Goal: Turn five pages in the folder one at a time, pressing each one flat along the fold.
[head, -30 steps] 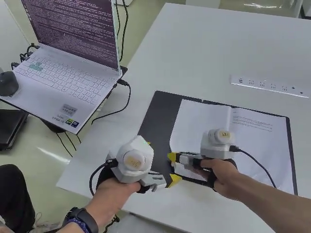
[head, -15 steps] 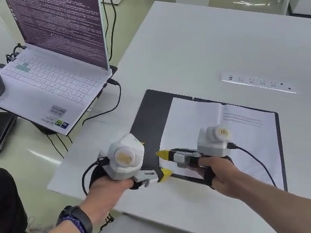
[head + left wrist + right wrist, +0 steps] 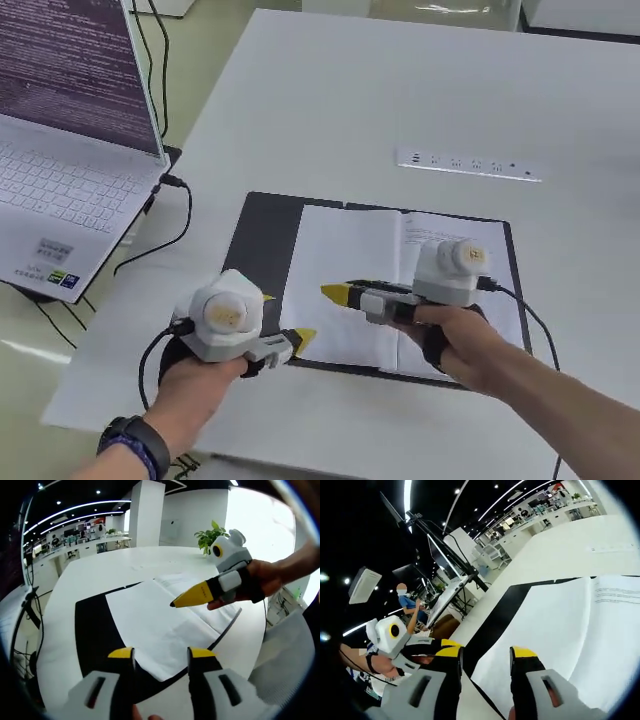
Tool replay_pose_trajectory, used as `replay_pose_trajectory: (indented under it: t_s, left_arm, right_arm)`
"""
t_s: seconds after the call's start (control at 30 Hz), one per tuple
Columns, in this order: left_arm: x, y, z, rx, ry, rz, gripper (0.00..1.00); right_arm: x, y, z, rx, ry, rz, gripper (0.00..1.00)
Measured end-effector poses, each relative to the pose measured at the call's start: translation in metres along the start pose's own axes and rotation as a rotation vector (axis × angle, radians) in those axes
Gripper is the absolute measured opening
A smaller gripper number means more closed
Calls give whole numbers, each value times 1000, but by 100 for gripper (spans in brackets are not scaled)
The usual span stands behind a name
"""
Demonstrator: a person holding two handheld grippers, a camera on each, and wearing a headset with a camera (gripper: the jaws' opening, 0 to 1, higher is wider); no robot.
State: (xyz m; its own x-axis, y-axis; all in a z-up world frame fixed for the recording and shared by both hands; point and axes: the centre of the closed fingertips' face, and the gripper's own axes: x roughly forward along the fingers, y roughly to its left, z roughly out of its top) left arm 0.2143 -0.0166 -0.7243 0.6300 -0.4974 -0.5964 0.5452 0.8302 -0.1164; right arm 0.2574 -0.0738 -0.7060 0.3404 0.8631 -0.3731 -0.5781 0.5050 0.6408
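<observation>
Overhanging folder's (image 3: 262,240) near edge, left claw (image 3: 161,653) gapes.

Both are chunky white-grey shells with a round domed cap. My left gripper (image 3: 285,320) has a tan disc on its cap, and my right gripper (image 3: 340,294) has a yellowish label. The jaws are grey with bright yellow tips. A black cable (image 3: 503,290) trails off each one. There's a dark watch (image 3: 130,437) with a purple strap on my left wrist.

Black folder (image 3: 262,235) lies open on table, white pages (image 3: 345,270) flat.
</observation>
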Motion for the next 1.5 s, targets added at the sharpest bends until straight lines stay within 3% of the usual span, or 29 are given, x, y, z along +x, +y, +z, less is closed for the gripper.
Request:
replay_pose_trajectory:
  t_s: [0.17,0.37,0.4,0.43,0.63,0.67,0.73,1.0,1.2,1.5]
  left_arm:
    - [12,2,-7,-2,26,-2,17]
    - [22,7,-26,-26,87,14,0]
    - [24,8,-31,-42,96,14,0]
    - [24,7,-39,-67,131,16,0]
    - [31,8,-64,-63,193,26,0]
    - [30,9,-57,-64,154,30,0]
    - [28,10,-60,-90,172,34,0]
    - [27,9,-60,-75,188,49,0]
    - [27,9,-60,-83,190,46,0]
    - [27,9,-61,-87,200,55,0]
  right_arm:
    - [-23,-15,1,14,-21,-38,34]
    - [-37,-26,0,28,-36,-60,33]
    - [-38,-27,-1,30,-38,-64,33]
    - [-39,-27,-2,32,-38,-65,33]
    - [-39,-28,-7,12,-18,-66,31]
    - [-39,-28,-8,11,-16,-64,31]
    - [-38,-29,-9,3,-7,-64,30]
    - [-35,-43,-7,-8,-1,-85,22]
    - [-35,-59,7,21,-46,-117,15]
    - [-27,-88,21,41,-55,-150,9]
